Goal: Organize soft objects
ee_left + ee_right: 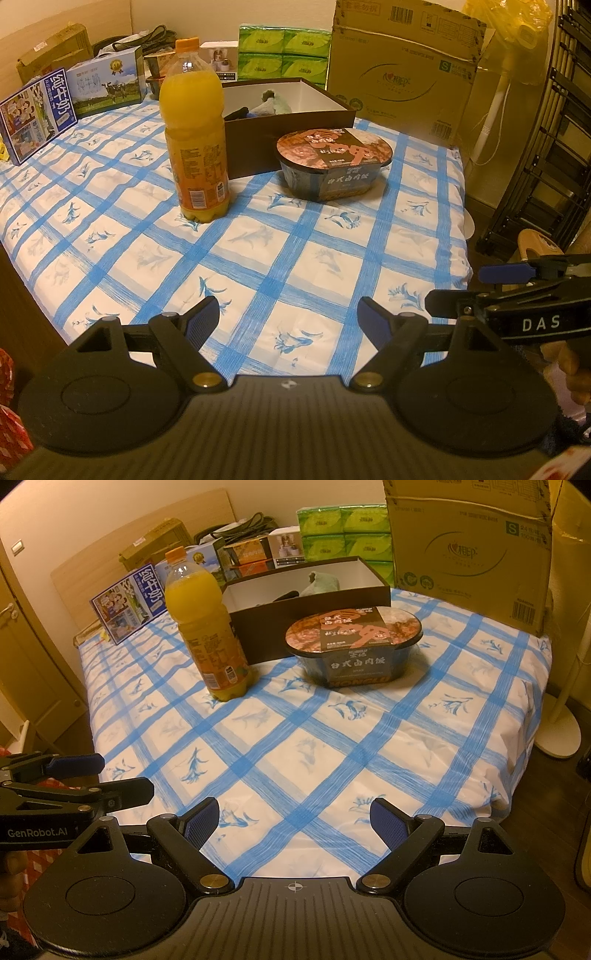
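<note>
A brown box (258, 142) with a white inside stands at the back of the table, also in the right wrist view (280, 627). Soft items lie in it: a pale green-white bundle (271, 105) (319, 582) and a dark piece (236, 113). My left gripper (290, 321) is open and empty above the near edge of the blue-checked cloth (258, 258). My right gripper (293, 821) is open and empty, level with it. Each gripper shows in the other's view: the right one (491, 286) at the right edge, the left one (99, 775) at the left edge.
An orange juice bottle (195, 136) (207, 627) and an instant rice bowl (332, 162) (354, 646) stand in front of the box. Milk cartons (37, 114), green tissue packs (282, 51) and a big cardboard box (402, 66) line the back. A fan stand (557, 720) is on the right.
</note>
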`<state>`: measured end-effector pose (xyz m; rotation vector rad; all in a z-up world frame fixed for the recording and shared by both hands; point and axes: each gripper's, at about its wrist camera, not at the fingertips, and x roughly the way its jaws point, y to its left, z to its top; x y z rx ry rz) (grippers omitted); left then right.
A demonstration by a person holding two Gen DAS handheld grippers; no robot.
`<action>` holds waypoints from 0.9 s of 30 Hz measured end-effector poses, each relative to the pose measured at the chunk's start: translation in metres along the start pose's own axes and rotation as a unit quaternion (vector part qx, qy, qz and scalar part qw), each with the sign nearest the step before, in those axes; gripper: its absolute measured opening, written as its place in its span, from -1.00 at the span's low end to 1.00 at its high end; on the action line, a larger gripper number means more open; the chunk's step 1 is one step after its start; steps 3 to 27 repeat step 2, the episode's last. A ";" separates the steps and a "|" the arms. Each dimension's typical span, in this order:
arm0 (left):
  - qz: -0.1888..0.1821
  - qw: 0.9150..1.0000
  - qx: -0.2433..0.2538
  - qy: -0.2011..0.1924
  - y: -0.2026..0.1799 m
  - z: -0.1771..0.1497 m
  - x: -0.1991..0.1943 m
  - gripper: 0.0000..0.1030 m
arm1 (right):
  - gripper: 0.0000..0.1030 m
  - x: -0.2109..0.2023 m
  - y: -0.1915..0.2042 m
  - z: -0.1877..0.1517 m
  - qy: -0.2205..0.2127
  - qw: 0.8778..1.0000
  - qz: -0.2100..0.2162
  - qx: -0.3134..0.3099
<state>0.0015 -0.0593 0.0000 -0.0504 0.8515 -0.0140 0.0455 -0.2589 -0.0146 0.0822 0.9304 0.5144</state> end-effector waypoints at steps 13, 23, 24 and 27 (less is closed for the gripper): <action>0.000 1.000 0.000 0.000 -0.001 0.003 0.000 0.56 | 0.71 0.000 0.000 0.000 0.000 1.000 0.000 0.000; 0.000 1.000 0.000 0.000 -0.001 0.003 0.000 0.56 | 0.71 0.000 0.000 0.000 0.000 1.000 0.000 0.000; 0.000 1.000 0.000 0.000 -0.001 0.003 0.000 0.56 | 0.71 0.000 0.000 0.000 0.000 1.000 0.000 0.000; 0.000 1.000 0.000 0.000 -0.001 0.003 0.000 0.56 | 0.71 0.000 0.000 0.000 0.000 1.000 0.000 0.000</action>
